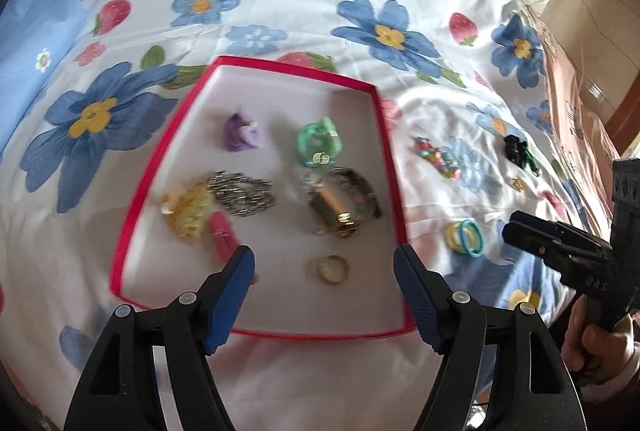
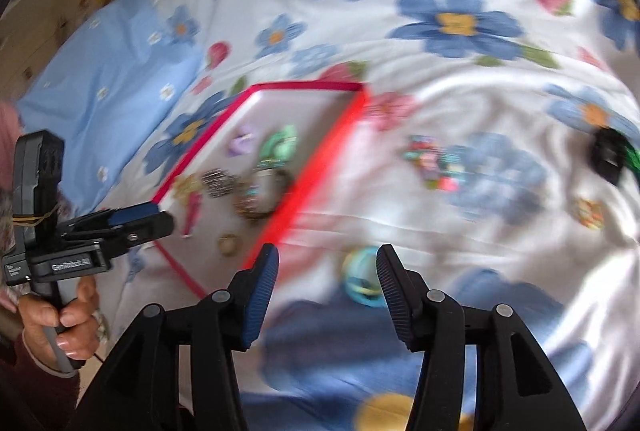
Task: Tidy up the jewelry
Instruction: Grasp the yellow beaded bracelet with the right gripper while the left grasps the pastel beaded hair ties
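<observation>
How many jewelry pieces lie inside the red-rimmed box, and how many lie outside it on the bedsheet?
Inside the box: 7
Outside on the bedsheet: 4 (bead cluster, black piece, small gold piece, bundle of hair ties)
Total: 11

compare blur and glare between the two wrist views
Left wrist: mostly sharp, slight smear on the tray rim, window glare on the floor at top right. Right wrist: strong motion blur, tray edge and hair ties smeared, only the right tool crisp.

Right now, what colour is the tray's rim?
Red rim, white inside; clearest in the left wrist view.
</observation>
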Demonstrator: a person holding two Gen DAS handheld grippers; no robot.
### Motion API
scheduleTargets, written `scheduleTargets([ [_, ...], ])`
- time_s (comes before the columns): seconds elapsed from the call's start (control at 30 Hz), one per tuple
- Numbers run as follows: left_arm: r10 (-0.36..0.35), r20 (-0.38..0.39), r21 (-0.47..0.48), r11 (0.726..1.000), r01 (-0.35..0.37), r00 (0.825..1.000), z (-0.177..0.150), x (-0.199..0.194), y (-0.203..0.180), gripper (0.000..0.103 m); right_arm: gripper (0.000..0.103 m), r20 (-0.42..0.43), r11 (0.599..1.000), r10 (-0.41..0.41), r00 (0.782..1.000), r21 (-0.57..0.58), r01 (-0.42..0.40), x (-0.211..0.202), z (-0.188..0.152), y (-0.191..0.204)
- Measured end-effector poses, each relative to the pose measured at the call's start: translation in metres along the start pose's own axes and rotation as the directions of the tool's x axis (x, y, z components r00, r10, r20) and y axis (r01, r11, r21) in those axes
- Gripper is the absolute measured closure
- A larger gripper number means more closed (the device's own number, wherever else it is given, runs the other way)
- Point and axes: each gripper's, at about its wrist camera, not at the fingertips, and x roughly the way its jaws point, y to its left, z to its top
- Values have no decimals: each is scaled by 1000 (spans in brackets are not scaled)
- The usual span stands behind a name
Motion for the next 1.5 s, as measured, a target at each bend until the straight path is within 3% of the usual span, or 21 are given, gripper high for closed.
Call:
scheduleTargets([
  [0.47, -54, -33, 88, 995, 57, 998, 25, 30, -57, 28, 50, 51, 977, -138, 989, 172, 127, -42, -16, -85],
  [1.07, -102, -103, 161, 980, 118, 989, 79, 112, -124, 26, 50, 46, 964, -203, 978, 183, 192, -39, 4, -129],
  [1.5, -11, -181, 173, 984, 43, 983, 112, 213, -148, 26, 50, -52, 953, -265, 963, 142, 269, 2, 25, -160],
])
